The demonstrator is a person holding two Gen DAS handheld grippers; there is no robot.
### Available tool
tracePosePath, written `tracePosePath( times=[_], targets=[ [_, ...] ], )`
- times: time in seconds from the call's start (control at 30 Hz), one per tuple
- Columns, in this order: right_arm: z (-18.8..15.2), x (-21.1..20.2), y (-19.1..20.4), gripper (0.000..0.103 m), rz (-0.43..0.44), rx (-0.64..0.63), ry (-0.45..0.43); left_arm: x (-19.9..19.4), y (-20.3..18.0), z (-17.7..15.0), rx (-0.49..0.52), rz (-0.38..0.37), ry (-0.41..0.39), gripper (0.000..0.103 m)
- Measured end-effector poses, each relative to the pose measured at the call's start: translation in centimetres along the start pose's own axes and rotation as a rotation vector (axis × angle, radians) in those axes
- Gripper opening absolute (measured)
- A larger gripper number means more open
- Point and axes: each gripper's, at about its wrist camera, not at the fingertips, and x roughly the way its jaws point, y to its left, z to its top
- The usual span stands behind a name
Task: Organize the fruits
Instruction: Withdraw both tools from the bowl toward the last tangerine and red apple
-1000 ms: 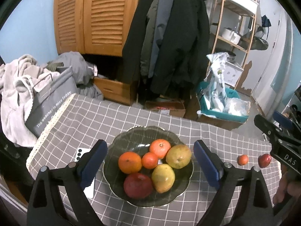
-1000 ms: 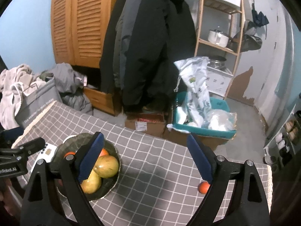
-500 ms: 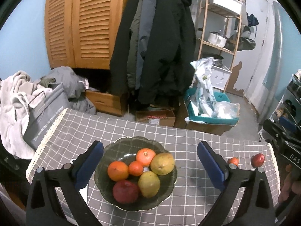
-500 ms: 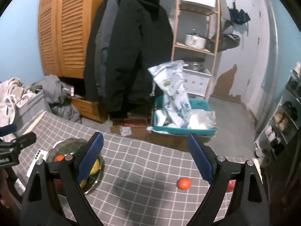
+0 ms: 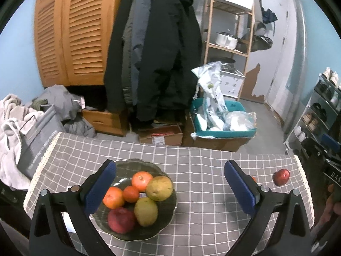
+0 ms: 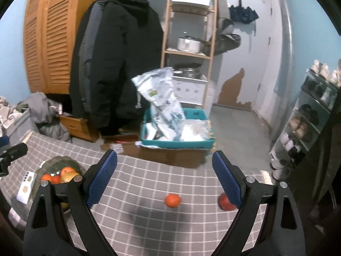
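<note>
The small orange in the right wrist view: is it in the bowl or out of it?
Out. The small orange lies alone on the checked tablecloth, well apart from the bowl at the left.

Left gripper [image 5: 170,188]: jaws have just been opening, nothing between them; the bowl [image 5: 166,217] sits lower left.
Right gripper [image 6: 164,179]: swung right, small orange [image 6: 173,200] is between its fingers.

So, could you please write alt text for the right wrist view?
The open right gripper hovers over a grey checked tablecloth, with a small orange lying between its blue pads and a red apple partly behind the right pad. A fruit bowl sits at left.
</note>
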Motion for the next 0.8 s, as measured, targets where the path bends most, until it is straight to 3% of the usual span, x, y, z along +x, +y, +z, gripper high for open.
tracePosePath(
  times=[0.8],
  targets=[
    [-3.5, -0.8, -10.2, 0.089, -0.161, 0.117, 0.055, 2.2, -10.4, -0.1, 0.139, -0.104, 0.049, 0.102]
  ],
)
